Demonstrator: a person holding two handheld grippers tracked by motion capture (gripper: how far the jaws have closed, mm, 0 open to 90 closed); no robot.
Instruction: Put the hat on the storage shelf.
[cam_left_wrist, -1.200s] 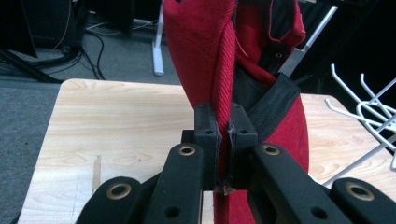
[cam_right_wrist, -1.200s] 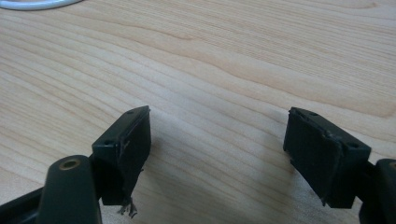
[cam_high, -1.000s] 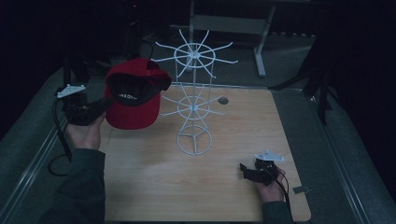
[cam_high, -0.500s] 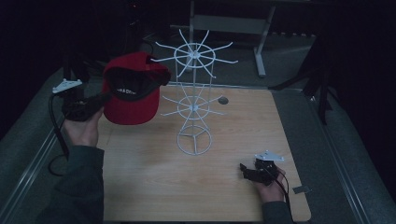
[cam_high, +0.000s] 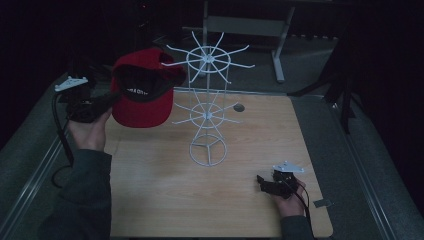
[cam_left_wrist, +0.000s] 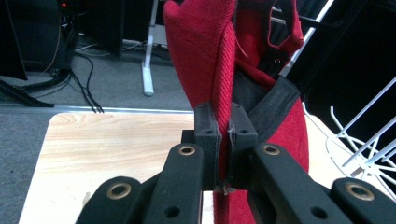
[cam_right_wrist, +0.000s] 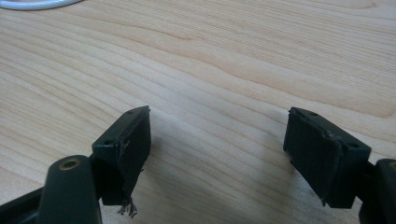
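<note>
Landmark: the white wire rack (cam_high: 206, 107) stands upright on the wooden table (cam_high: 150, 180), near the middle of it.
Hidden or hard to see: the room behind the rack is very dark in the high view. The top of the red cap (cam_left_wrist: 219, 70) is cut off by the upper edge of the left gripper view. The printing inside the cap is too small to read.
Red cap: it is held in the air, to the left of the rack's top ring, just beside the wire arms. Its dark inside lining faces the high camera. The cloth is red with a woven texture.
Left gripper (cam_left_wrist: 224, 135): clenched on the edge of the cap; the cloth is pinched between both jaws.
Right gripper (cam_right_wrist: 217, 140): released, jaws wide apart, low over bare wood to the right of the rack's base and nearer to the person.
</note>
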